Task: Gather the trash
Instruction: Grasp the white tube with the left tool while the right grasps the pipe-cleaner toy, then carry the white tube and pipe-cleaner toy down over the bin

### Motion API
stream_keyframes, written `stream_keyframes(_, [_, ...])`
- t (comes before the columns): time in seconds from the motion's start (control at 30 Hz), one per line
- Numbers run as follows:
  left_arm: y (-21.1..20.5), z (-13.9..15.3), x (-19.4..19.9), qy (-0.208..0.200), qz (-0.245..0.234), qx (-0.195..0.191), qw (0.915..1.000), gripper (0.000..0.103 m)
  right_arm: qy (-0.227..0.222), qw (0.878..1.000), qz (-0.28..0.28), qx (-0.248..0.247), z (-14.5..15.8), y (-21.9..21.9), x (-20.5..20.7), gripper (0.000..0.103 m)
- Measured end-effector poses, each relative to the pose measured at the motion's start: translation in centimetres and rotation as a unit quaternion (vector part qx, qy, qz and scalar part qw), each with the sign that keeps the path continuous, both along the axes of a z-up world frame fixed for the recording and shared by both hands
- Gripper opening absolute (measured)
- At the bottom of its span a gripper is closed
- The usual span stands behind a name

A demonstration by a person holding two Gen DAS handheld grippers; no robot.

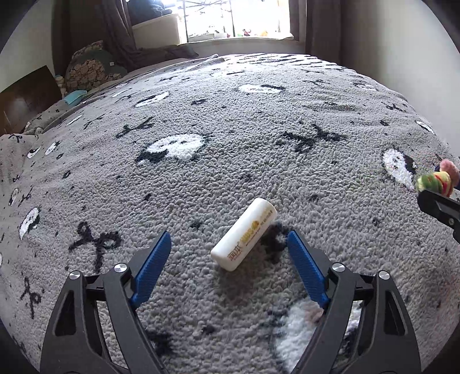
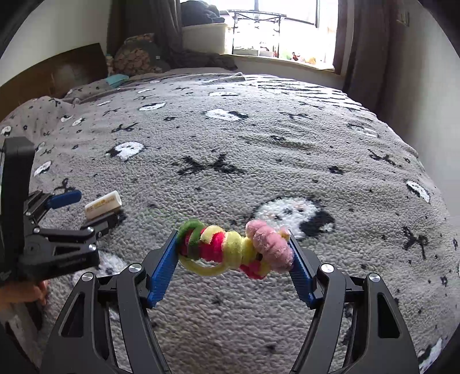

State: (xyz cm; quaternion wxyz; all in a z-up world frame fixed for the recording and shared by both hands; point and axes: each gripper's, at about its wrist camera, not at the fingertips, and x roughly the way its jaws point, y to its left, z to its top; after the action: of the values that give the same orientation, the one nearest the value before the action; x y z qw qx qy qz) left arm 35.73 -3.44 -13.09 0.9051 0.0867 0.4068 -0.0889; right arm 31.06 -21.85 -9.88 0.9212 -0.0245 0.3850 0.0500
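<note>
A white cylindrical bottle [image 1: 244,234] with gold print lies on its side on the grey fuzzy blanket [image 1: 230,129]. My left gripper [image 1: 228,235] stands open around it, one blue pad on each side, neither pad pressing on it. In the right wrist view the same bottle [image 2: 103,204] shows at the far left between the left gripper's fingers [image 2: 69,198]. My right gripper [image 2: 232,236] is shut on a bundle of fuzzy rings [image 2: 230,247] in green, red, yellow and pink, held just above the blanket. That bundle [image 1: 435,181] also peeks in at the right edge of the left wrist view.
The patterned blanket [image 2: 258,161] covers a wide bed. Pillows [image 1: 89,69] and a dark headboard [image 1: 26,95] lie at the far left, a window [image 1: 235,17] with curtains at the back. A hand [image 2: 20,293] holds the left gripper.
</note>
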Motion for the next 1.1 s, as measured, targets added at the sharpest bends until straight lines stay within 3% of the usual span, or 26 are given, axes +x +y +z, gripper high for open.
stream_keyframes(0.2, [-1.1, -0.7, 0.4, 0.020, -0.022, 0.003, 0.9995, 0.028, 0.006, 1.000, 0.004, -0.003, -0.7, -0.7, -1.2, 0.071])
stream_keyframes(0.3, [-1.3, -0.3, -0.9, 0.023, -0.031, 0.003, 0.9993, 0.018, 0.004, 1.000, 0.002, -0.012, -0.8, -0.8, -2.3, 0.071])
stream_keyframes(0.6, [-0.2, 0.8, -7.3, 0.017, -0.043, -0.037, 0.9983, 0.018, -0.043, 0.999, 0.005, -0.012, 1.3, -0.8, -8.7, 0.071])
stream_keyframes(0.87, [0.2, 5.2, -14.9, -0.043, -0.041, -0.054, 0.9967, 0.018, -0.087, 0.996, -0.021, 0.011, 3.4, -1.4, -16.1, 0.071])
stream_keyframes(1.1, [0.2, 6.4, -22.6, -0.076, -0.046, -0.057, 0.9944, 0.018, -0.107, 0.994, -0.029, 0.014, 2.3, -0.3, -22.8, 0.071])
